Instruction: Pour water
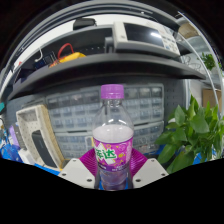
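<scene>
A clear plastic bottle [112, 135] with a purple cap and a purple and white label stands upright between my fingers. My gripper [112, 172] is shut on the bottle's lower body, with the magenta pads [83, 158] pressed against it on both sides. The bottle's base is hidden below the fingers. I cannot see a cup or other vessel.
A green leafy plant [192, 132] stands close to the right of the bottle. A white keyboard [95, 110] lies behind it. A dark shelf [100, 65] with equipment runs across beyond the bottle. A white device [38, 135] stands to the left.
</scene>
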`<action>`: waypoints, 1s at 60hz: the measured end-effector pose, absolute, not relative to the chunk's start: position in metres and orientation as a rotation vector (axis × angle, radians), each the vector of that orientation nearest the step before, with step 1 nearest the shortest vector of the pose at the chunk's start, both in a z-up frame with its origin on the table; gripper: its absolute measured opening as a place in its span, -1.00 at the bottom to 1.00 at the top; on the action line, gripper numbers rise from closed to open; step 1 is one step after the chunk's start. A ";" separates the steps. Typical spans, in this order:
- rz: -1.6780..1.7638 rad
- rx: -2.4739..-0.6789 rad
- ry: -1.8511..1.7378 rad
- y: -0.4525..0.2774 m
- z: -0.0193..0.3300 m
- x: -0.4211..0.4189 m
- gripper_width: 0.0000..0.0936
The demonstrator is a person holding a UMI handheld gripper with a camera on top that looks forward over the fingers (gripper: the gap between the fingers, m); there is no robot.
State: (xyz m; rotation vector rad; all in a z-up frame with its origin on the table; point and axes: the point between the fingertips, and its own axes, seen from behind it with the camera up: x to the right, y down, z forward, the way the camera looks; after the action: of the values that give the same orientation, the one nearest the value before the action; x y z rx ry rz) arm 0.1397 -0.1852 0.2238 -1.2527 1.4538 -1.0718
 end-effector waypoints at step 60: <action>-1.112 -1.360 1.612 -0.239 0.078 0.111 0.58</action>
State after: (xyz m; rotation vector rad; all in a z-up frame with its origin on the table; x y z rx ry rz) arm 0.1113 -0.2386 0.0782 -1.3605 1.6122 -1.1119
